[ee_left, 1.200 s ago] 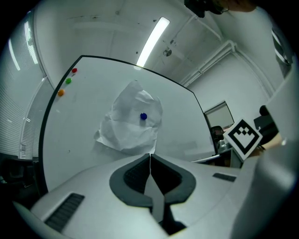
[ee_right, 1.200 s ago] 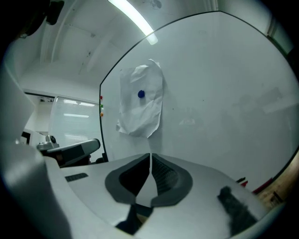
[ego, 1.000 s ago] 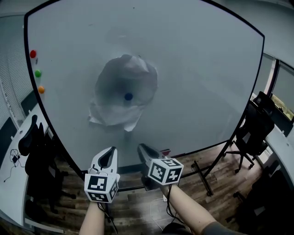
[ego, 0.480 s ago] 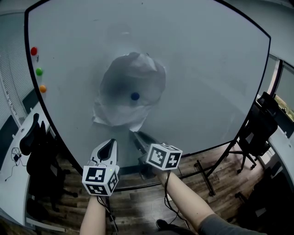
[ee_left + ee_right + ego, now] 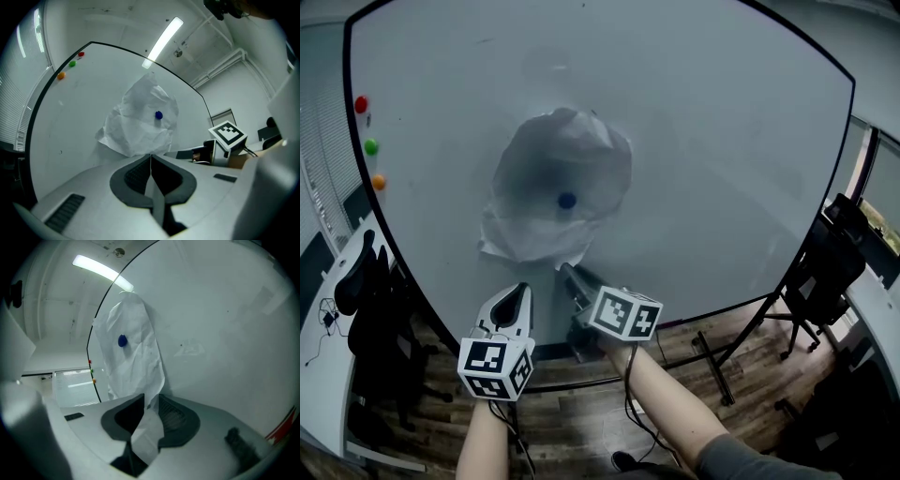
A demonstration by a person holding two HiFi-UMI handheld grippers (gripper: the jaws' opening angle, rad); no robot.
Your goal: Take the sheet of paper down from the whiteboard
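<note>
A crumpled white sheet of paper [image 5: 558,197] hangs on the whiteboard [image 5: 722,141], pinned near its middle by a blue magnet [image 5: 567,200]. My right gripper [image 5: 566,272] reaches up to the sheet's lower right corner. In the right gripper view the paper [image 5: 131,357] runs down between the jaws, and the right gripper [image 5: 151,397] is shut on that corner. My left gripper [image 5: 522,289] is below the sheet, apart from it. In the left gripper view the left gripper [image 5: 151,155] is shut and empty, with the paper [image 5: 140,126] ahead of it.
Red [image 5: 361,104], green [image 5: 370,146] and orange [image 5: 379,181] magnets sit at the board's left edge. Black office chairs stand at the left [image 5: 366,291] and right [image 5: 830,253]. The board's stand legs [image 5: 712,366] spread over the wooden floor.
My right gripper has moved up and left, from below the board's edge to the sheet's lower corner. The left gripper has hardly moved.
</note>
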